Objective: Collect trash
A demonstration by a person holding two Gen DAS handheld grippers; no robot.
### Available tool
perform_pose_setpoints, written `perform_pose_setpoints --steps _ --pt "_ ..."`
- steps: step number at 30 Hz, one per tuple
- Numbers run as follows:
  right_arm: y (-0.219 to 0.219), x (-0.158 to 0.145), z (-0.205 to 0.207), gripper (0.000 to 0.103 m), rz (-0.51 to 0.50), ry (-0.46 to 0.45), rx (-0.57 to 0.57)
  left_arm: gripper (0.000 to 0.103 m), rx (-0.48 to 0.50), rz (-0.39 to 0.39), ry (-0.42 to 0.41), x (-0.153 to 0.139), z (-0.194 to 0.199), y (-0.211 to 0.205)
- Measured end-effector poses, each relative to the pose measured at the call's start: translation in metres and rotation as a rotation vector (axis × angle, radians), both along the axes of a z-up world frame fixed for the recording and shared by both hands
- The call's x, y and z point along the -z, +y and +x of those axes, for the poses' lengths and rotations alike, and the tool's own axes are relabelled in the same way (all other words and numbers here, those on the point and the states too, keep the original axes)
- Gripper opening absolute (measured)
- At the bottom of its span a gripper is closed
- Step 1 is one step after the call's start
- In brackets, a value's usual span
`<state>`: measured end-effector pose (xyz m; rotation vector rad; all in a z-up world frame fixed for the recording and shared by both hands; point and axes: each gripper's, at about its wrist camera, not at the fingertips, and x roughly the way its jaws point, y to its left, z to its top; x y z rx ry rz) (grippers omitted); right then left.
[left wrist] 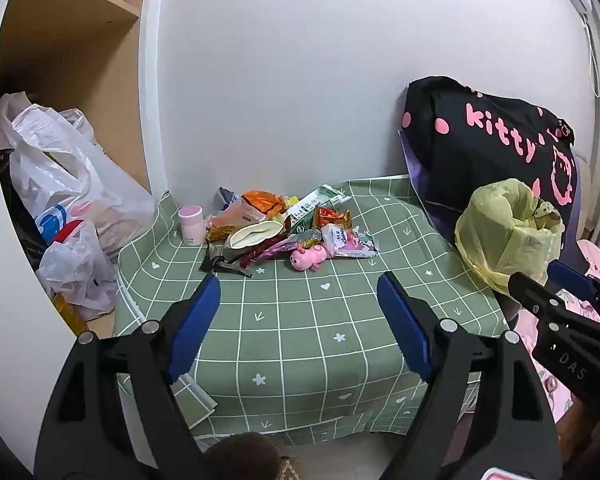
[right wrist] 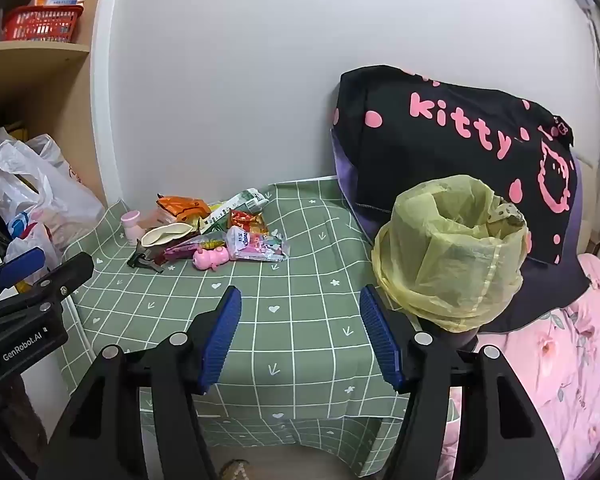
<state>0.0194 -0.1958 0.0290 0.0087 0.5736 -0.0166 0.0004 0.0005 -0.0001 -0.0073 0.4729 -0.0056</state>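
A heap of snack wrappers (left wrist: 284, 220) (right wrist: 220, 226) lies at the far side of the green checked tablecloth (left wrist: 300, 320) (right wrist: 300, 280), by the wall. With it are a pink pig toy (left wrist: 309, 258) (right wrist: 211, 258), a small pink cup (left wrist: 191, 224) (right wrist: 131, 226) and a black clip (left wrist: 224, 262) (right wrist: 145, 260). A bin lined with a yellow bag (left wrist: 508, 232) (right wrist: 452, 248) stands at the table's right edge. My left gripper (left wrist: 300, 320) and my right gripper (right wrist: 300, 344) are both open and empty, above the near part of the table.
A black Hello Kitty pillow (left wrist: 492, 140) (right wrist: 460, 140) leans behind the bin on pink bedding (right wrist: 560, 360). Filled white plastic bags (left wrist: 60, 184) (right wrist: 32, 200) sit in the wooden shelf unit at left, with a red basket (right wrist: 40, 24) above.
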Motion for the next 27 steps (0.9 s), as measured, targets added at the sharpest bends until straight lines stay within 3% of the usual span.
perform_pose_setpoints --steps 27 --pt "-0.0090 -0.0026 -0.0046 0.058 0.007 -0.011 0.014 0.077 0.011 0.004 0.001 0.0004 -0.0029 -0.0058"
